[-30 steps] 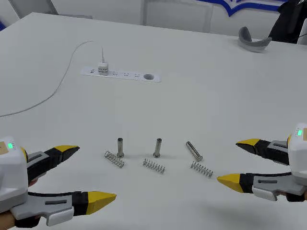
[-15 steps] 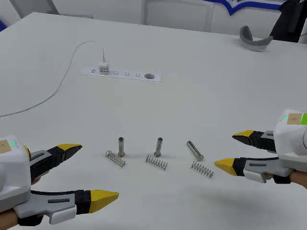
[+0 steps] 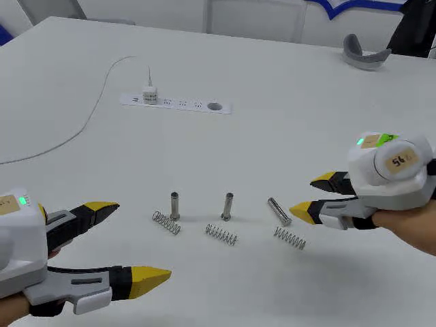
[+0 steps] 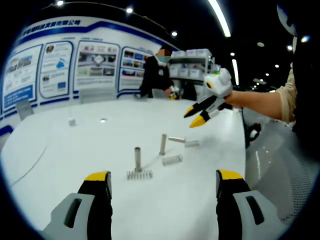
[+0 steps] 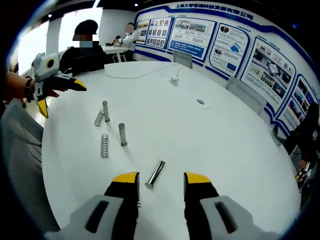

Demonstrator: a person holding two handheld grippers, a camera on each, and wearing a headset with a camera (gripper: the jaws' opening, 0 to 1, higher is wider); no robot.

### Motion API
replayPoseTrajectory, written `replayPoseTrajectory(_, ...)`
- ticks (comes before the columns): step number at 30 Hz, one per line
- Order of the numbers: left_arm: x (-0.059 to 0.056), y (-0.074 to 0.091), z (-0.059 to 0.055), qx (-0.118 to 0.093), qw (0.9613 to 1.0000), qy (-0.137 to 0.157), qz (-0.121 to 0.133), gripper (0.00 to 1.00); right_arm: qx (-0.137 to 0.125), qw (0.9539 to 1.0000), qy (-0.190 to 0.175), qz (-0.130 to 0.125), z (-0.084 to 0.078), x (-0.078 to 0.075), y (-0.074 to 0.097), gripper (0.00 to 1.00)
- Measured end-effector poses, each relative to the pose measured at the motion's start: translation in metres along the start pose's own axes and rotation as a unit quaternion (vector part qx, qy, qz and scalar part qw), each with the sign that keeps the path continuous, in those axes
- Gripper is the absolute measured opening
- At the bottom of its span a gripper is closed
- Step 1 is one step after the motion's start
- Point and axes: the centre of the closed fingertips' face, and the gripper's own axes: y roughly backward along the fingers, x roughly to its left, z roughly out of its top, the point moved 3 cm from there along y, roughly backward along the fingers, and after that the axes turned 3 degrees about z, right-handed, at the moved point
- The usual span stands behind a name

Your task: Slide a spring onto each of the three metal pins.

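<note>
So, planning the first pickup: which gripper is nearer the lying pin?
Right. The right gripper hovers just beside the lying pin; the left gripper is far off.

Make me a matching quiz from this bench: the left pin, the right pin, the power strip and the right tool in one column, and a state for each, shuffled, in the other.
Things
1. left pin
2. right pin
3. power strip
4. right tool

States
A. lying on its side
B. open, with yellow tips
C. standing upright
D. has a white plug in it

Pairs: 1-C, 2-A, 3-D, 4-B
</note>
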Motion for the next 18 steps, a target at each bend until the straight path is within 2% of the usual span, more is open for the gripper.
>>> replayPoseTrajectory(10,-0.001,0.000,-0.002,0.002,1.0000,0.002,-0.002,0.87,0.031,0.9995,-0.012,-0.003,-0.001,-0.006,-0.028,0.28)
replayPoseTrajectory(18,-0.001,0.000,-0.003,0.002,1.0000,0.007,-0.002,0.86,0.058,0.9980,-0.022,0.006,-0.005,-0.007,-0.050,0.24)
